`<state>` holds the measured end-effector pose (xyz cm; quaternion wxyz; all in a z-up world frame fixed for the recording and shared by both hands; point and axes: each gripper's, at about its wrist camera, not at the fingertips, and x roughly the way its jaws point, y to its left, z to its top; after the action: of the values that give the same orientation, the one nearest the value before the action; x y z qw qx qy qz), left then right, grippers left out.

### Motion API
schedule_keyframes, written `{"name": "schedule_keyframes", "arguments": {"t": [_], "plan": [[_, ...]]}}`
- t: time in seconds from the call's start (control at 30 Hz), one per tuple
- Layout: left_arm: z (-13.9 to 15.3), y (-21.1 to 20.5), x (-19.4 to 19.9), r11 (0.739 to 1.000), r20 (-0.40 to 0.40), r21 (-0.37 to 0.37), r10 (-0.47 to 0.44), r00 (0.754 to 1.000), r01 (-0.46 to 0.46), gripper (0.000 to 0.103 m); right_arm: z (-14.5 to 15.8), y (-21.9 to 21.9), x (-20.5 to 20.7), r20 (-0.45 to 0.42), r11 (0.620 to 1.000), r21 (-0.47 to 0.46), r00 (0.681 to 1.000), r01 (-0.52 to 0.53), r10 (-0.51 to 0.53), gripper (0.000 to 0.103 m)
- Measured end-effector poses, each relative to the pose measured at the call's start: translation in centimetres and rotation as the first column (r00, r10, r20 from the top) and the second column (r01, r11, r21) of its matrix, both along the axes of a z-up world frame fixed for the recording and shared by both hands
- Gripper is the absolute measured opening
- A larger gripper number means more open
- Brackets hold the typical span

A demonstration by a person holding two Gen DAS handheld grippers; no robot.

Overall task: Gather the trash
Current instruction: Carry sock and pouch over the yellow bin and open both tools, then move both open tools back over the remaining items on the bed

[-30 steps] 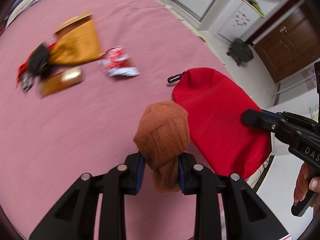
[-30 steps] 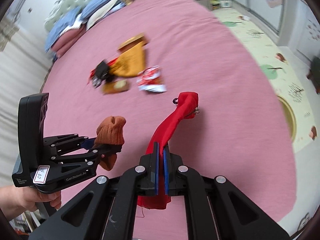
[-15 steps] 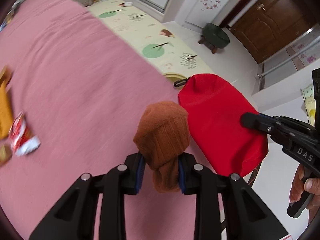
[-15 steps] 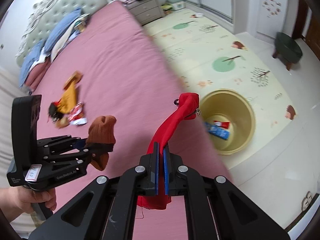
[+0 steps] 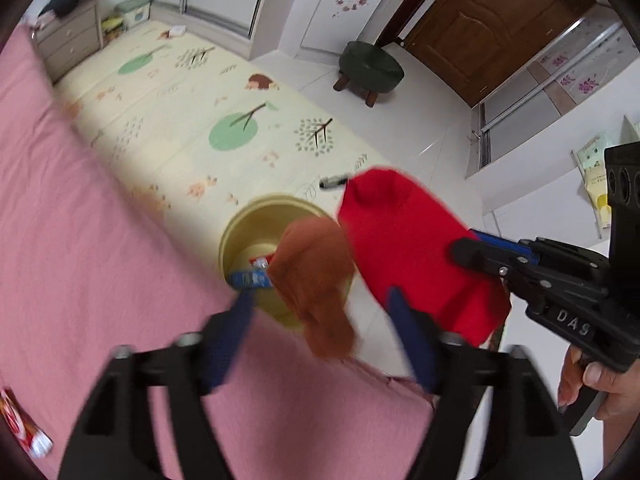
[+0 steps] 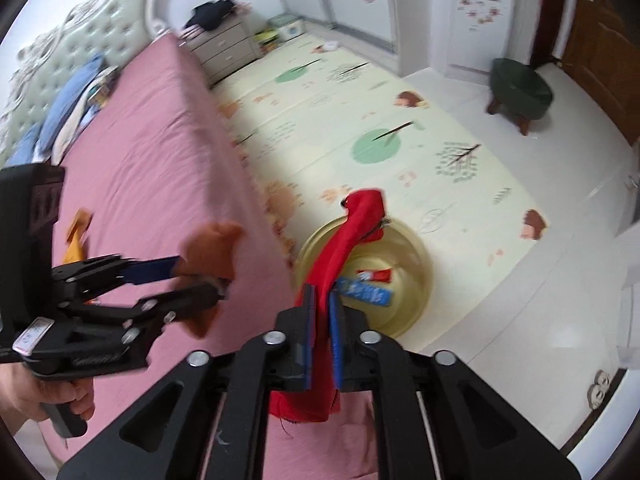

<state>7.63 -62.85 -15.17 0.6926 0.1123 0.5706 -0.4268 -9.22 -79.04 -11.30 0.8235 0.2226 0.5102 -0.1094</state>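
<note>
My left gripper (image 5: 320, 312) is open; its blue pads stand wide apart. The brown knit sock (image 5: 316, 276) hangs loose between them, over the bed edge and the yellow bin (image 5: 240, 224). It also shows in the right wrist view (image 6: 212, 252) by the left gripper (image 6: 192, 276). My right gripper (image 6: 320, 320) is shut on a red cloth pouch (image 6: 352, 232), which hangs above the bin (image 6: 416, 256). The pouch shows in the left wrist view (image 5: 404, 240) too. A blue wrapper (image 6: 364, 292) and a red wrapper (image 6: 376, 276) lie in the bin.
The pink bed (image 6: 152, 152) fills the left side, with wrappers (image 6: 76, 236) lying on it. A patterned play mat (image 6: 380, 132) covers the floor. A green stool (image 6: 520, 88), a grey drawer unit (image 6: 228, 48) and a brown door (image 5: 500, 28) stand farther off.
Both grippers swung from over the bed to the bed edge above the bin. The left gripper's jaws opened and the brown sock came loose between them. The right stays shut on the pouch.
</note>
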Motion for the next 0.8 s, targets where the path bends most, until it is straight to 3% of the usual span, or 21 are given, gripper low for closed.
{"name": "schedule_keyframes", "arguments": {"t": [0.03,0.07,0.4,0.8], "plan": [[0.2,-0.4,0.2,1.0,0.024,0.01,-0.005,1.0,0.005,0.081,0.1,-0.5,-0.1,0.004,1.0,-0.007,1.0,0.019,-0.019,0.035],[0.2,-0.5,0.3,1.0,0.031,0.013,-0.01,0.999,0.01,0.081,0.2,-1.1,-0.3,0.01,0.999,-0.013,0.999,0.042,-0.042,0.039],[0.5,1.1,0.9,0.999,0.046,0.04,0.008,0.999,-0.01,0.081,0.0,-1.1,0.5,0.025,0.998,0.037,0.998,0.048,-0.049,0.039],[1.8,9.1,1.5,0.99,0.042,0.037,0.133,0.99,-0.135,0.081,1.7,6.4,3.6,0.056,0.993,0.078,0.995,-0.085,0.081,0.039]]}}
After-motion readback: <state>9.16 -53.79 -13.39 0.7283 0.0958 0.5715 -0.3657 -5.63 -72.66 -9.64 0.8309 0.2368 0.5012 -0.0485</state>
